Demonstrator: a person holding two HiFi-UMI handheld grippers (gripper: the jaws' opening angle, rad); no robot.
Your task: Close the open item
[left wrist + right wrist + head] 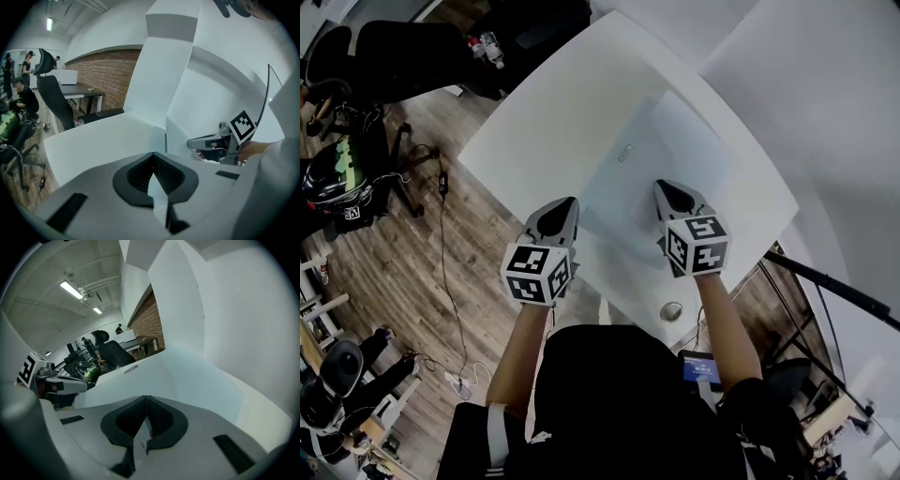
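Worktop (539,122): plain white, no pattern. Flat item (670,150) on it: pale grey-white, with one small grey label mark. Left gripper (571,201) and right gripper (660,185): light grey shells. Fingers (136,177): black, ribbed on the inner faces. Marker cubes (534,272): black-and-white square patterns on white. Floor (422,272): brown wood planks. Wall (108,84): red-brown brick. Chair (54,96): black. Sleeve (492,436): black with white stripes.

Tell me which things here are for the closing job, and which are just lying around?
For the job:
- flat white item, lying flat on the white table
- left gripper, jaws shut
- right gripper, jaws shut

Just lying about:
- black office chair
- black and green helmet
- cable on the wooden floor
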